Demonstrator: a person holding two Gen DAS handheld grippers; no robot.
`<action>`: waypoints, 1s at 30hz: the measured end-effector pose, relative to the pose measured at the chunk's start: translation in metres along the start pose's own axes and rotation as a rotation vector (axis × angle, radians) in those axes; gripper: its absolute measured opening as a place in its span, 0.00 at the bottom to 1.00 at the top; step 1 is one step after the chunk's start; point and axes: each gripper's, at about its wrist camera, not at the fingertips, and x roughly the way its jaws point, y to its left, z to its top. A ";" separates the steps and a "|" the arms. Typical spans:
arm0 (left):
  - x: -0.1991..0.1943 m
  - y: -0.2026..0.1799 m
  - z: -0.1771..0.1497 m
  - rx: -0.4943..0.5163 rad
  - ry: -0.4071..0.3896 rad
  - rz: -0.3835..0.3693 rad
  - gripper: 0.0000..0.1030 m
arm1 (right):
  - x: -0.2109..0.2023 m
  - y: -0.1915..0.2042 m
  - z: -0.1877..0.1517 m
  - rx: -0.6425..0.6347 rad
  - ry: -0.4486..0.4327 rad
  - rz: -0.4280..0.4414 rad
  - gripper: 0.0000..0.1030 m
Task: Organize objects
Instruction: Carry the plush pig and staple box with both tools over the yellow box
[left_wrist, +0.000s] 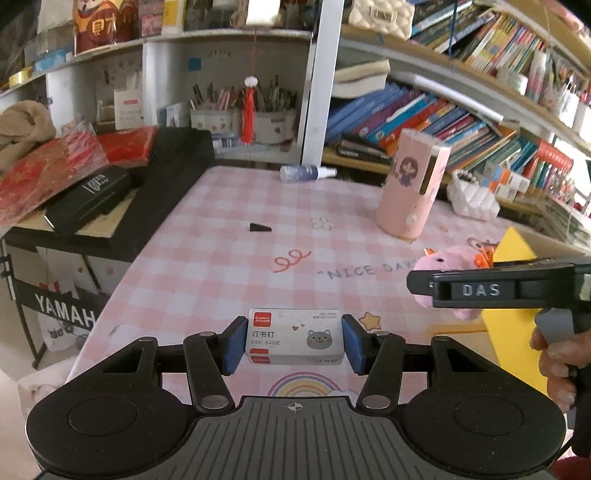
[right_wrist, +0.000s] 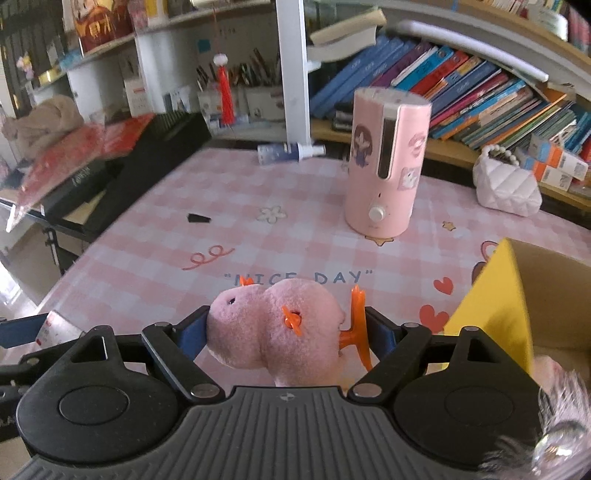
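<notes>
We have both hands full above the table (left_wrist: 207, 258). Our left gripper (left_wrist: 294, 341) is closed on a small staple box (left_wrist: 294, 338), its blue pads pressing the two short ends while the box hangs level over the pink checked cloth. We judge the box light and stiff, with smooth card faces that could slip, so a square hold across the ends suits it.

Our right gripper (right_wrist: 284, 334) is clamped around a pink plush toy (right_wrist: 275, 330), squeezing its body so that it bulges between the pads. The toy looks soft and very light; its orange plastic bits (right_wrist: 354, 325) sit against the right pad, so we would grip the stuffed middle. The yellow cardboard box (right_wrist: 491, 306) stands just to the right, open-topped, probably where both things go.
</notes>
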 end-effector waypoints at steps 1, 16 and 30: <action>-0.005 0.001 -0.001 -0.001 -0.008 -0.005 0.51 | -0.007 0.001 -0.002 0.004 -0.009 0.001 0.82; -0.058 0.017 -0.039 0.008 -0.045 -0.051 0.51 | -0.078 0.046 -0.061 -0.025 -0.022 -0.019 0.82; -0.108 0.034 -0.085 0.035 -0.018 -0.088 0.51 | -0.122 0.079 -0.119 0.039 0.010 -0.072 0.82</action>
